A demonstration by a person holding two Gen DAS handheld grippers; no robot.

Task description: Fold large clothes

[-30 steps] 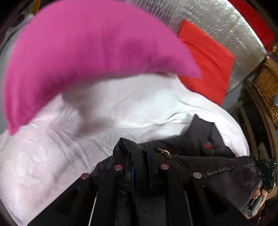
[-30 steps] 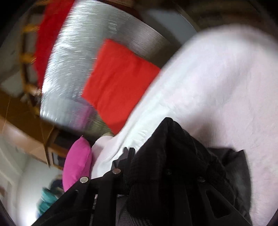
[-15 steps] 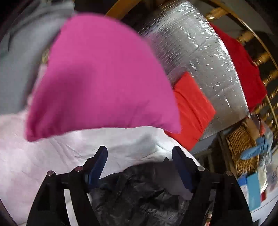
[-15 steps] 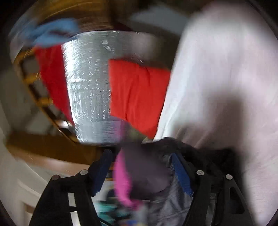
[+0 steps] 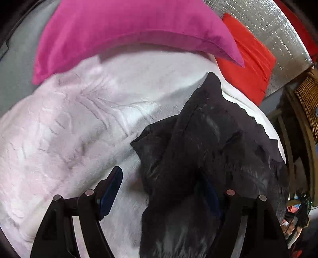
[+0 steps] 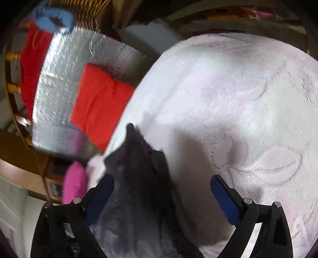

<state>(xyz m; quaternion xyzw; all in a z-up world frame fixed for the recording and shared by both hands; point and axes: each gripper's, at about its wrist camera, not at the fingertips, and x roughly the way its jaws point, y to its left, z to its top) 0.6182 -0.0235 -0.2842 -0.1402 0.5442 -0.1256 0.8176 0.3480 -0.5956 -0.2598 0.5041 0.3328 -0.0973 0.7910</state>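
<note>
A black padded jacket (image 5: 208, 142) lies crumpled on the white fleece blanket (image 5: 75, 127). My left gripper (image 5: 161, 194) is open above the jacket's near edge. Its left blue pad is over bare blanket, and the black cloth partly covers its right pad. In the right wrist view the jacket (image 6: 139, 178) runs up between the fingers of my right gripper (image 6: 162, 198). That gripper's jaws are opening wide. The cloth hangs loose near the left pad, and the right pad stands apart over the blanket (image 6: 248, 111).
A pink pillow (image 5: 127, 29) and a red cushion (image 5: 250, 59) lie at the blanket's far edge, against a silver foil panel (image 5: 278, 25). A wicker basket (image 5: 308, 99) stands to the right. In the right wrist view a blue cloth (image 6: 53, 17) hangs at the top left.
Both grippers were shut on the black jacket a second ago and have since opened. The jacket has dropped onto the blanket, and both hands have shifted across it.
</note>
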